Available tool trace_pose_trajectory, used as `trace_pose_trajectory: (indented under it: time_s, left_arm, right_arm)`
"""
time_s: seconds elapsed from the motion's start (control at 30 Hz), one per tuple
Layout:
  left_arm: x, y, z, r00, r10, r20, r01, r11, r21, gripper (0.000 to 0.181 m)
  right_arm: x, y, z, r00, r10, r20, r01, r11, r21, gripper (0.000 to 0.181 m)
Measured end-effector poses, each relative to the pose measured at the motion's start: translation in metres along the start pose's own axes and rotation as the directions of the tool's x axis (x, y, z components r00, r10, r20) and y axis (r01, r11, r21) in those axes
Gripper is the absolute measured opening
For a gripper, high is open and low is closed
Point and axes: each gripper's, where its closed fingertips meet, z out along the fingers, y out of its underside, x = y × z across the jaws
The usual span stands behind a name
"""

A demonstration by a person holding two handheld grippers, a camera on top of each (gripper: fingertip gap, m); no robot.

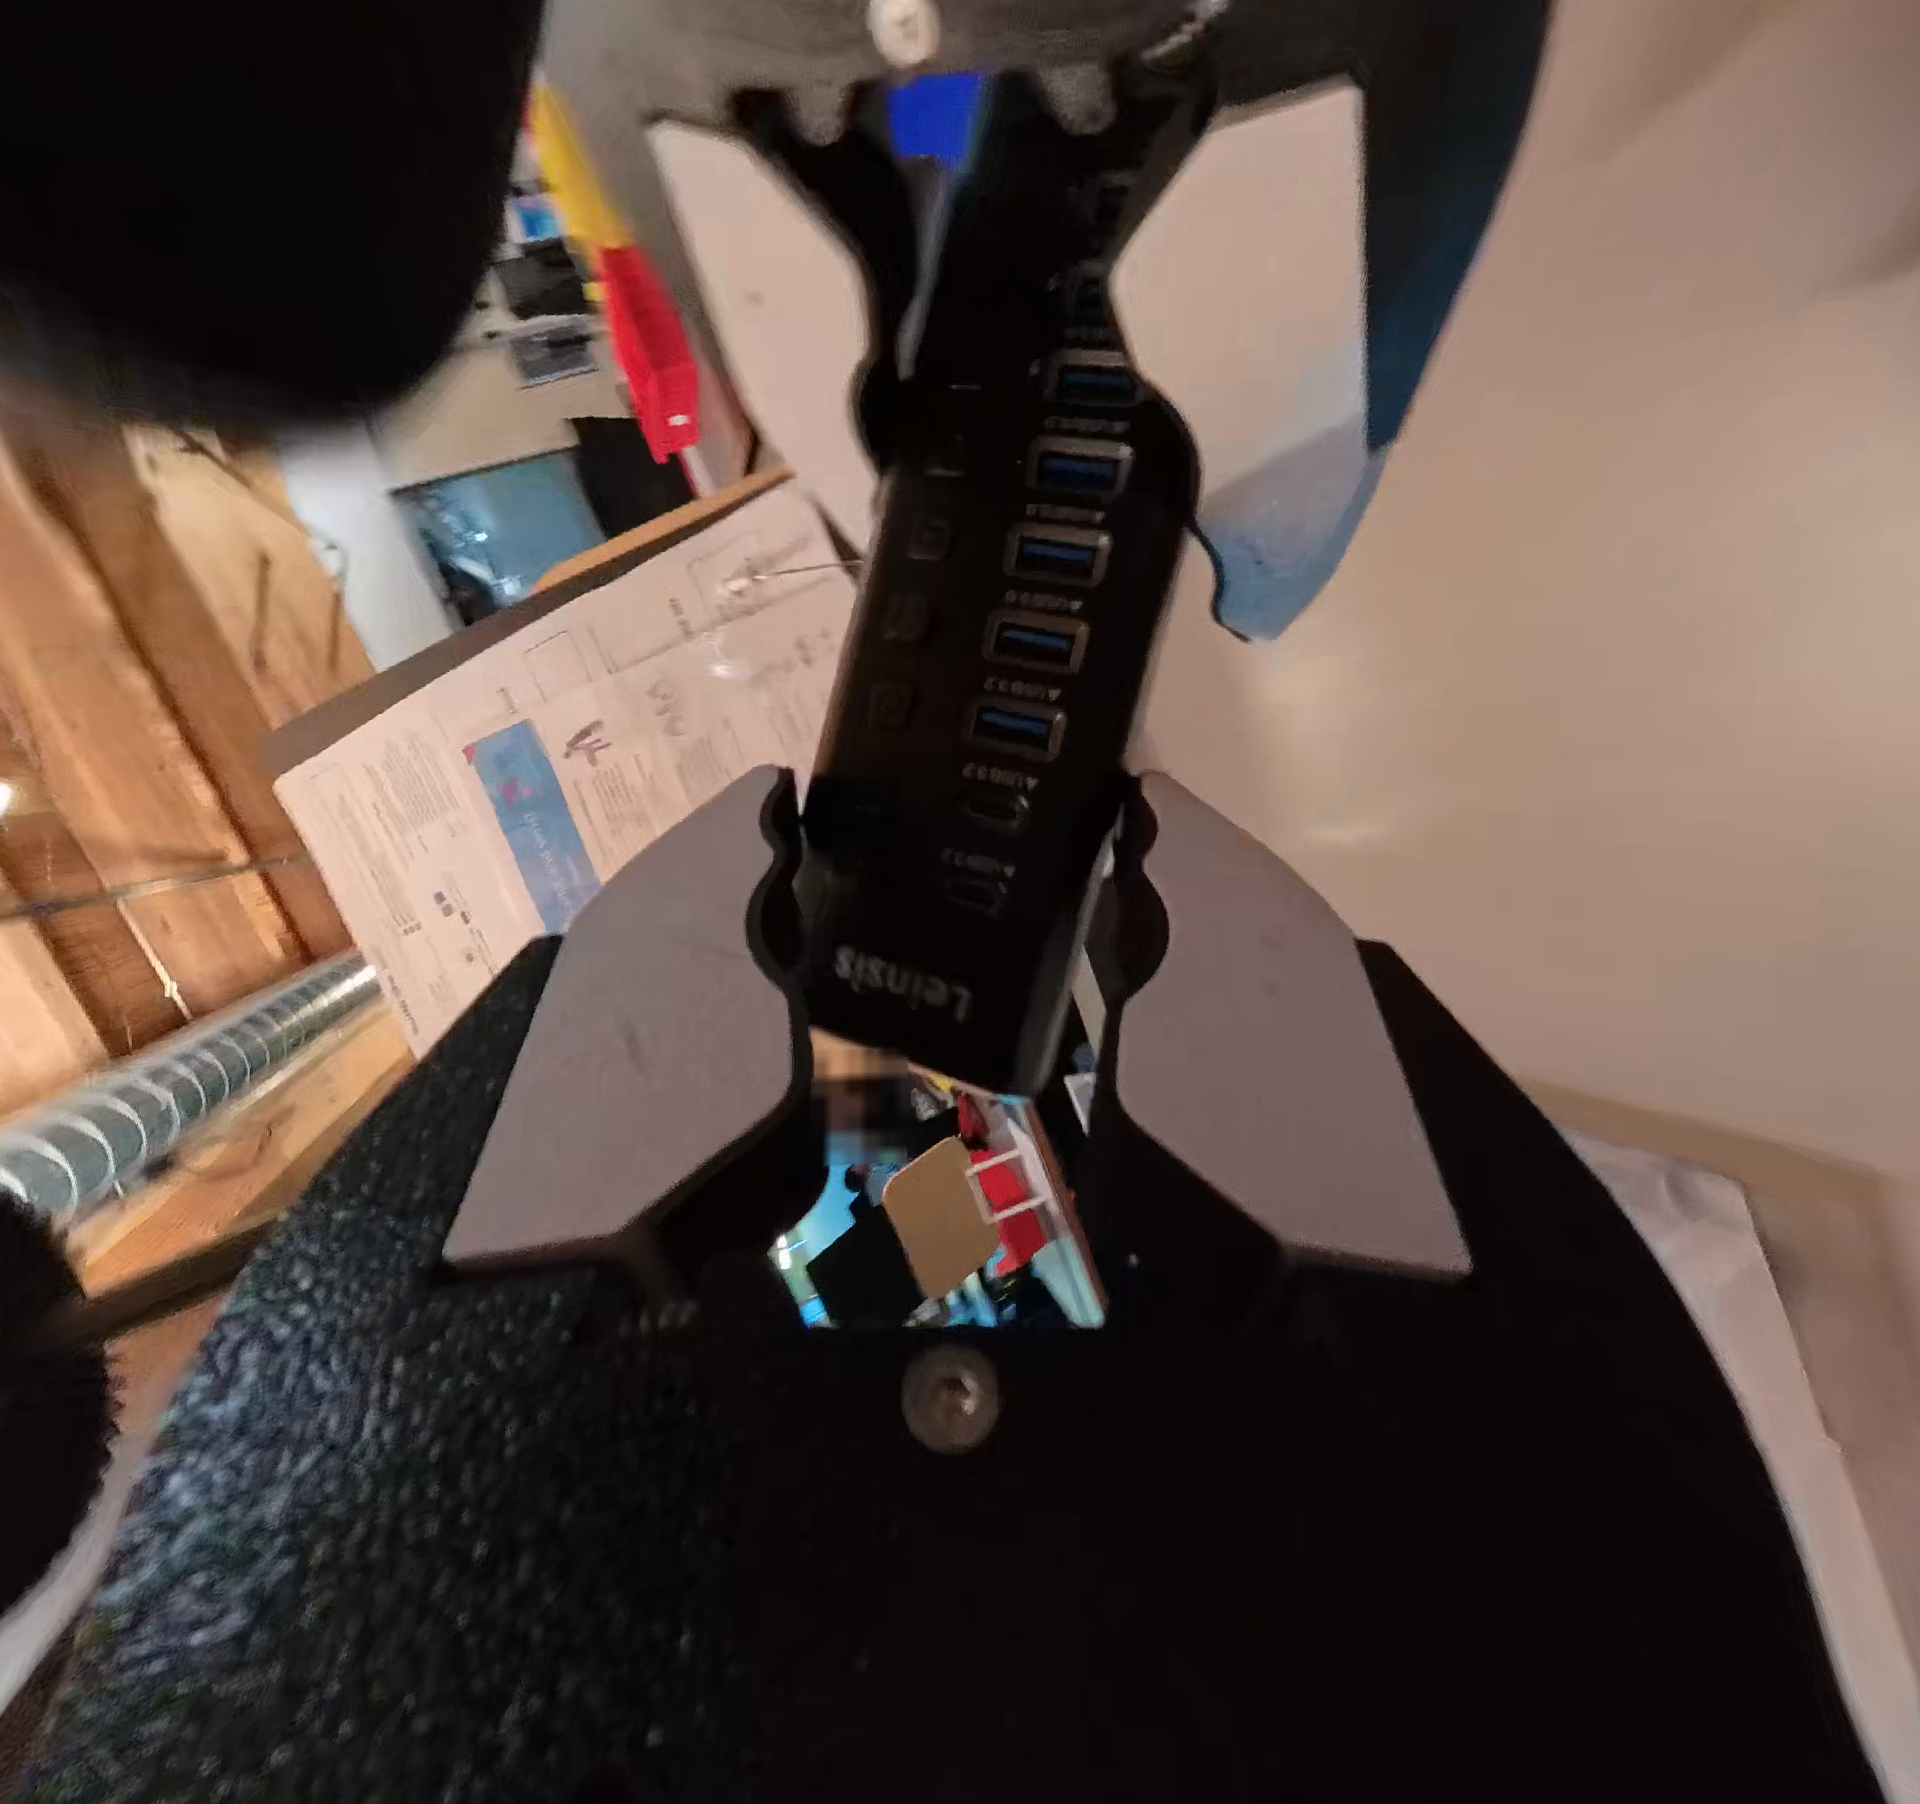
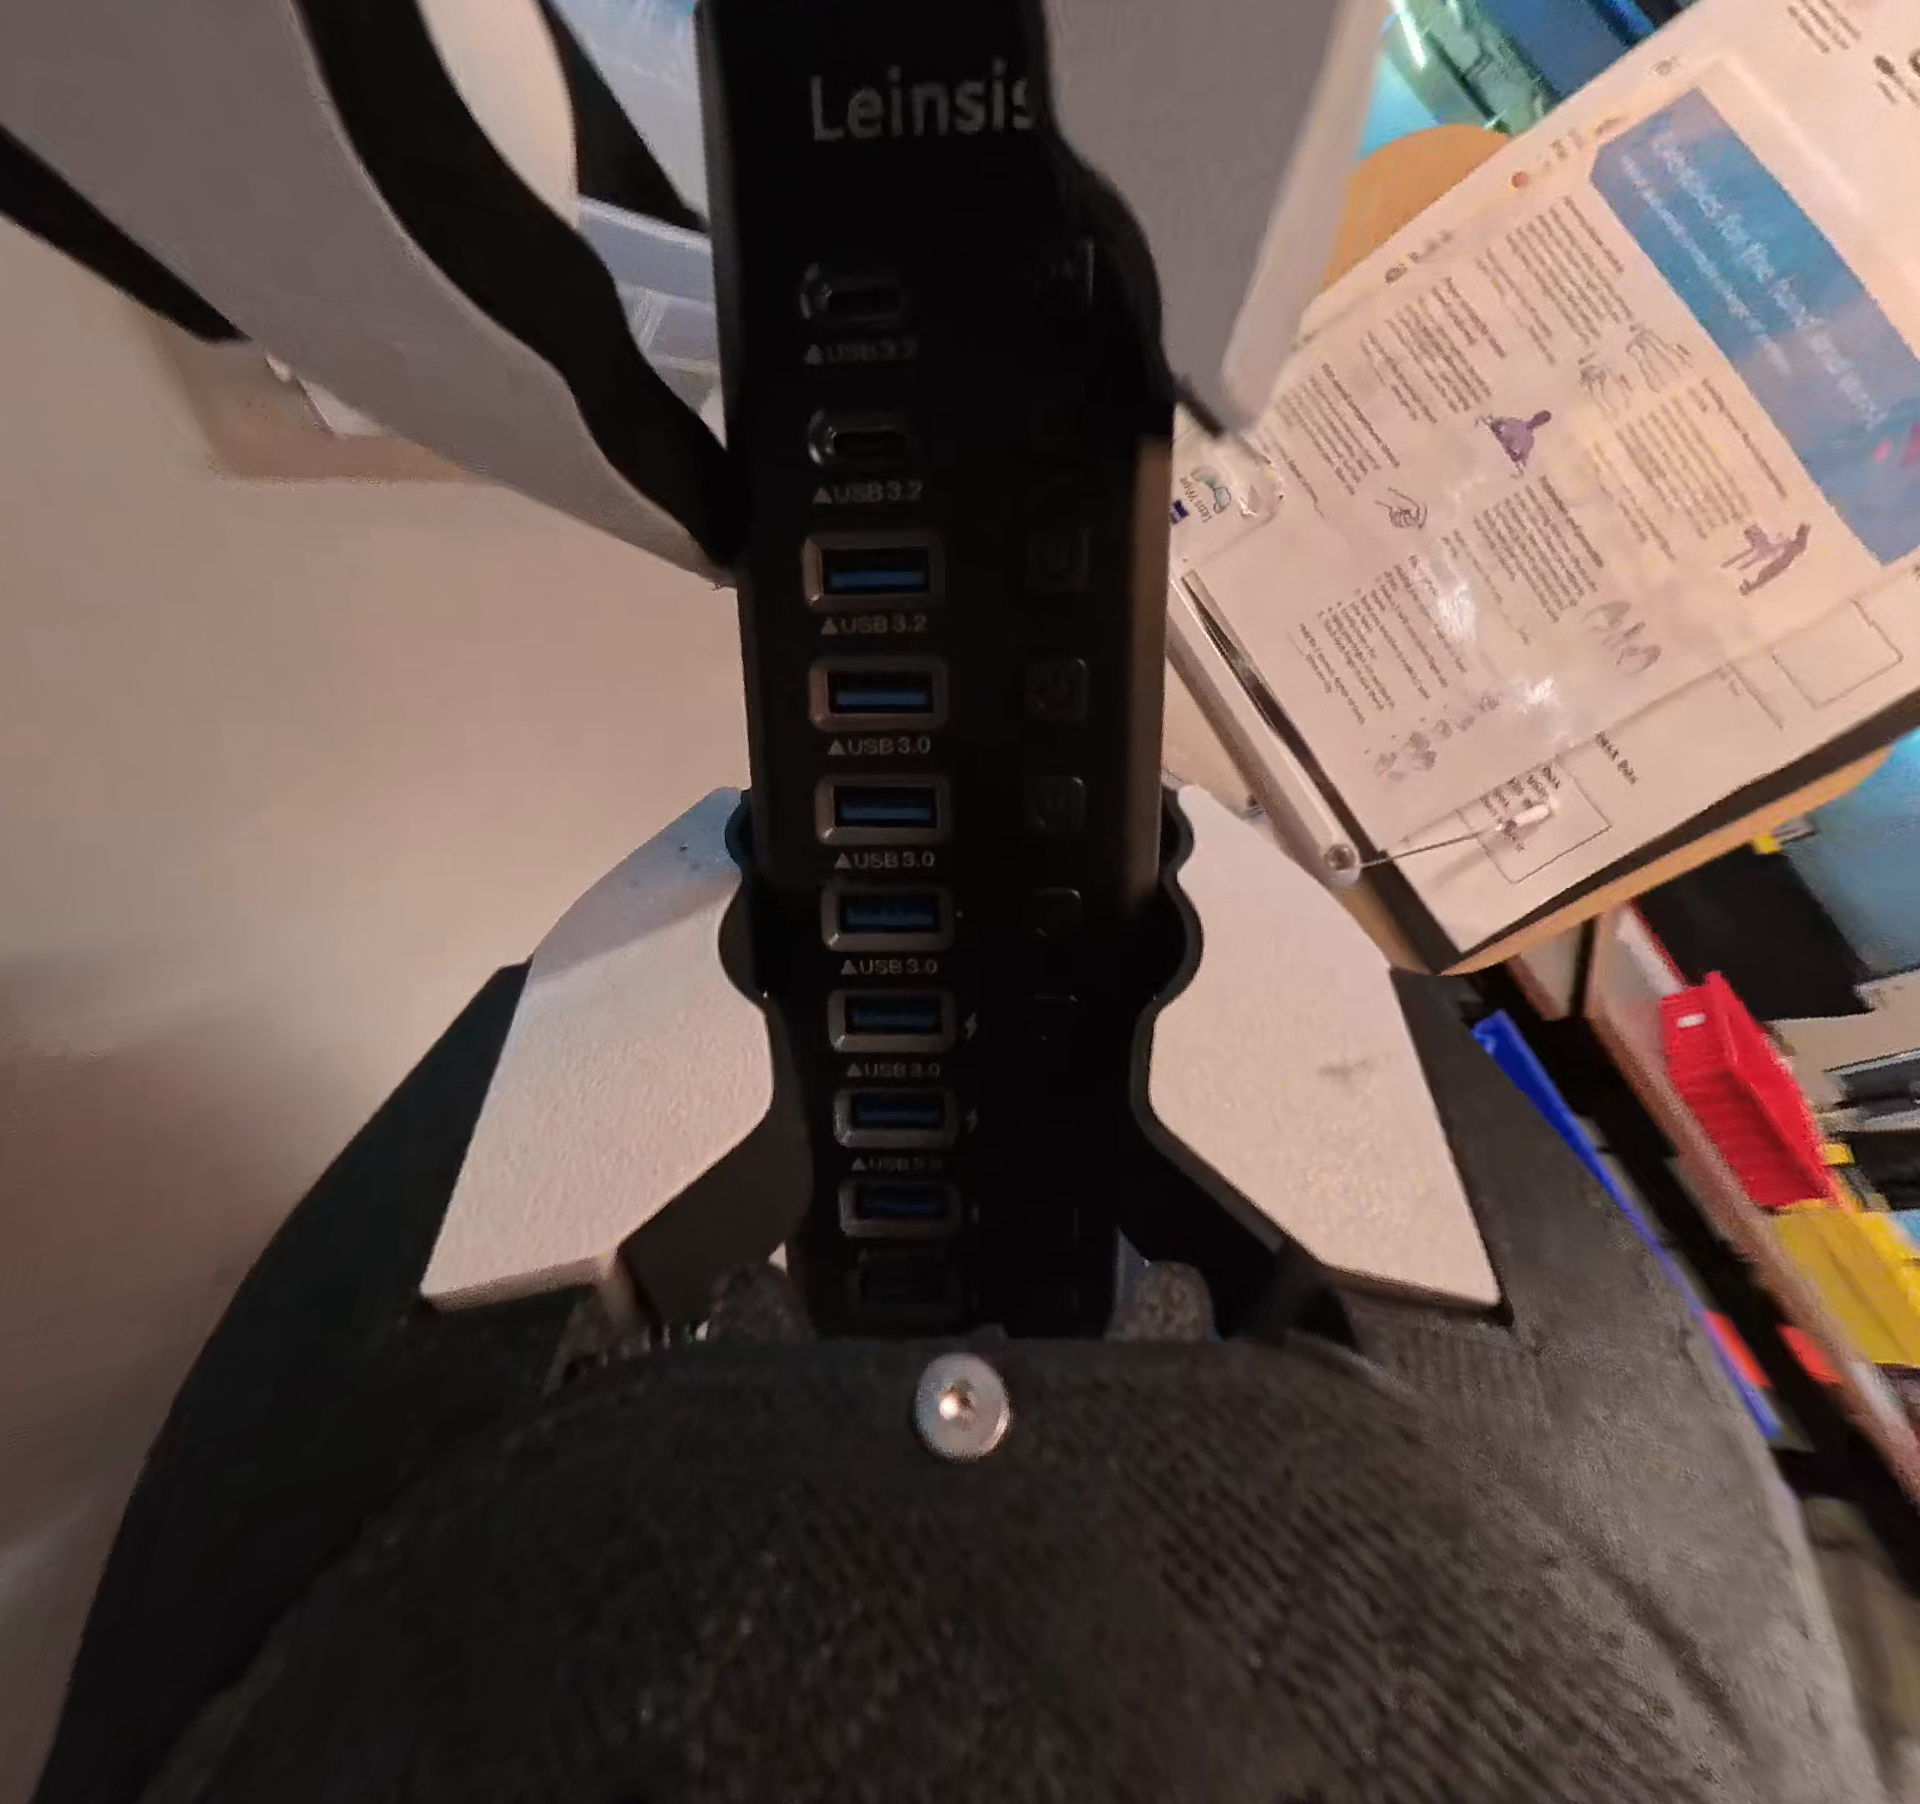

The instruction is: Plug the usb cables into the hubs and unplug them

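One black USB hub [image 1: 977, 611] with a row of blue ports is held in the air between both grippers. In the left wrist view, my left gripper [image 1: 956, 871] is shut on the hub's lettered end. My right gripper [image 1: 1023, 414] is shut on its far end, facing me. In the right wrist view the same hub [image 2: 914, 715] runs up the middle. My right gripper [image 2: 956, 881] clamps its near end and my left gripper [image 2: 935, 466] clamps the lettered end. All visible ports are empty. No USB cable is in view.
A board with a printed sheet [image 1: 540, 767] stands to the left, and shows at the right in the right wrist view [image 2: 1558, 507]. Red and yellow bins [image 2: 1745, 1100] sit on shelves. A ribbed metal hose [image 1: 177, 1079] lies by wooden panels. A pale surface [image 1: 1610, 611] is behind.
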Motion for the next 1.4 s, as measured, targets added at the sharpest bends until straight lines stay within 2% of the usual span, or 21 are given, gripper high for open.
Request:
trace_pose_trajectory:
  time_s: [0.03,0.1,0.13,0.17,0.2,0.27,0.3,0.33,0.4,0.47,0.5,0.67,0.77,0.87,0.93,1.0,1.07,1.17,1.2,1.27,1.4]
  left_arm:
    - [-0.008,-0.001,-0.004,0.994,-0.1,0.035,0.1,0.995,0.023,0.063]
    - [-0.019,0.002,-0.015,0.903,-0.43,0.018,0.428,0.901,0.079,0.083]
    - [-0.019,0.002,-0.02,0.789,-0.613,-0.046,0.614,0.782,0.107,0.085]
    - [-0.018,0.001,-0.023,0.618,-0.776,-0.128,0.786,0.603,0.134,0.088]
    - [-0.018,-0.002,-0.025,0.404,-0.887,-0.225,0.913,0.376,0.157,0.089]
    - [-0.022,-0.012,-0.028,-0.002,-0.893,-0.45,0.984,-0.082,0.158,0.085]
    - [-0.025,-0.013,-0.027,-0.144,-0.841,-0.522,0.958,-0.25,0.138,0.081]
    - [-0.027,-0.012,-0.024,-0.238,-0.791,-0.563,0.925,-0.362,0.118,0.08]
    - [-0.028,-0.014,-0.019,-0.315,-0.733,-0.603,0.883,-0.46,0.098,0.072]
    - [-0.028,-0.017,-0.015,-0.33,-0.712,-0.619,0.866,-0.49,0.102,0.056]
    - [-0.026,-0.016,-0.014,-0.322,-0.725,-0.609,0.867,-0.484,0.117,0.03]
    - [-0.016,-0.02,-0.015,-0.215,-0.718,-0.662,0.896,-0.414,0.157,0.027]
    - [-0.014,-0.023,-0.028,-0.07,-0.675,-0.734,0.937,-0.296,0.183,0.027]
    - [-0.012,-0.029,-0.042,0.122,-0.573,-0.811,0.956,-0.152,0.251,0.027]
    - [-0.011,-0.032,-0.045,0.218,-0.513,-0.83,0.949,-0.088,0.304,0.027]
    - [-0.011,-0.035,-0.048,0.262,-0.445,-0.856,0.942,-0.078,0.328,0.027]
    - [-0.012,-0.039,-0.052,0.265,-0.385,-0.884,0.941,-0.099,0.325,0.027]
    - [-0.015,-0.041,-0.052,0.263,-0.409,-0.874,0.935,-0.117,0.336,0.028]
    - [-0.016,-0.039,-0.047,0.242,-0.467,-0.85,0.934,-0.124,0.334,0.031]
    - [-0.021,-0.03,-0.031,0.166,-0.63,-0.759,0.936,-0.142,0.323,0.053]
    - [-0.015,-0.026,-0.01,0.071,-0.835,-0.546,0.966,-0.079,0.246,0.079]
  right_arm:
    - [0.004,0.001,-0.004,0.999,0.049,-0.004,-0.049,0.999,0.021,0.072]
    - [0.018,0.001,-0.013,0.994,0.103,-0.031,-0.101,0.993,0.063,0.072]
    - [0.023,0.001,-0.016,0.991,0.126,-0.039,-0.123,0.99,0.072,0.072]
    - [0.027,0.0,-0.02,0.987,0.155,-0.034,-0.151,0.984,0.097,0.072]
    - [0.029,-0.002,-0.023,0.982,0.189,-0.028,-0.184,0.975,0.127,0.072]
    - [0.029,-0.008,-0.028,0.969,0.246,0.001,-0.243,0.955,0.172,0.07]
    - [0.029,-0.011,-0.03,0.966,0.258,0.002,-0.253,0.948,0.191,0.072]
    - [0.027,-0.013,-0.029,0.964,0.264,0.002,-0.26,0.947,0.191,0.072]
    - [0.016,-0.016,-0.025,0.955,0.292,0.053,-0.296,0.937,0.183,0.071]
    - [0.007,-0.017,-0.021,0.95,0.307,0.063,-0.314,0.934,0.171,0.072]
    - [0.001,-0.017,-0.019,0.946,0.313,0.085,-0.323,0.933,0.158,0.072]
    - [-0.019,-0.007,-0.013,0.926,0.329,0.182,-0.351,0.931,0.102,0.069]
    - [-0.041,-0.019,-0.026,0.803,0.382,0.457,-0.477,0.872,0.11,0.06]
    - [-0.05,-0.027,-0.036,0.652,0.427,0.626,-0.585,0.809,0.058,0.059]
    - [-0.06,-0.031,-0.04,0.542,0.458,0.705,-0.632,0.775,-0.018,0.06]
    - [-0.068,-0.028,-0.038,0.542,0.461,0.702,-0.611,0.79,-0.047,0.037]
    - [-0.071,-0.029,-0.041,0.609,0.398,0.686,-0.556,0.831,0.011,0.029]
    - [-0.067,-0.028,-0.04,0.659,0.415,0.626,-0.552,0.833,0.028,0.028]
    - [-0.062,-0.026,-0.037,0.692,0.435,0.576,-0.553,0.833,0.035,0.028]
    - [-0.05,-0.018,-0.033,0.738,0.483,0.47,-0.56,0.828,0.028,0.028]
    - [-0.023,0.006,-0.022,0.84,0.52,0.155,-0.522,0.852,-0.029,0.028]
